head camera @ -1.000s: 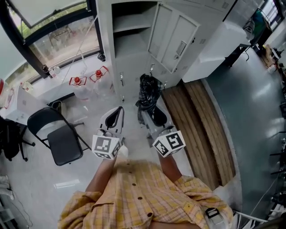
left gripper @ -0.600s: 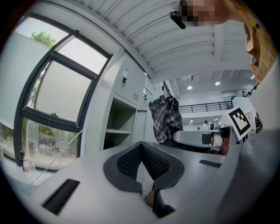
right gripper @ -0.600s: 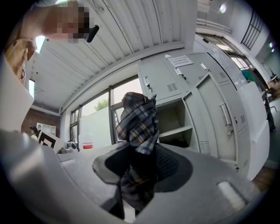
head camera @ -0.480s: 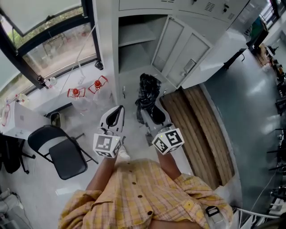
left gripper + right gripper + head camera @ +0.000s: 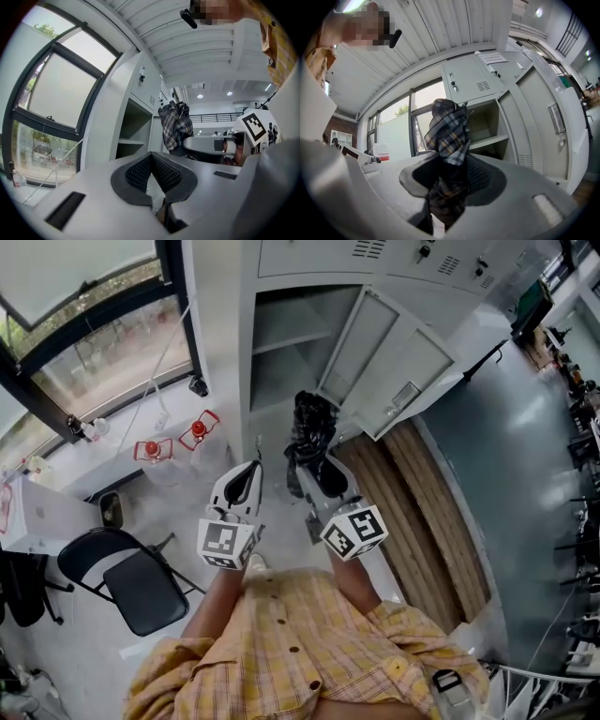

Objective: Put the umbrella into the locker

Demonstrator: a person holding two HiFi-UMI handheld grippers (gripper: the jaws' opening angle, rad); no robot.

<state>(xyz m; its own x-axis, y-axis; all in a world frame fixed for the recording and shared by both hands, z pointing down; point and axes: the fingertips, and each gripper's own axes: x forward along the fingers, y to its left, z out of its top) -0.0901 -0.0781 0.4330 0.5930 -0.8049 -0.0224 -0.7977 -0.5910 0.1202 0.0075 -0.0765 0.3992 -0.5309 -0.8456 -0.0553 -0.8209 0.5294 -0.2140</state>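
Left gripper (image 5: 151,154): jaws brought together at the tips, ribbed pads meeting in a V, nothing between them. Right gripper (image 5: 449,165): jaws clamped on the lower part of a folded plaid umbrella (image 5: 447,129), whose bunched fabric stands above the pads. This contact is legible only in the right gripper view, which also sets the umbrella against the open compartment's shelf (image 5: 490,140), with the open door (image 5: 548,117) to the right. The left gripper view alone gives a side aspect of the right gripper, level, with the umbrella rising from it in front of the locker (image 5: 112,117). The head view places both grippers side by side and apart, pointing toward the locker, the umbrella short of the open compartment and not inside. Only this view shows both marker cubes (image 5: 225,545) at the grippers' rear and the yellow checked shirt (image 5: 300,652). It alone also takes in a black folding chair (image 5: 141,582) at left, two red-capped water bottles (image 5: 150,448) by the window (image 5: 84,324), and wooden planks (image 5: 422,512) on the floor at right.
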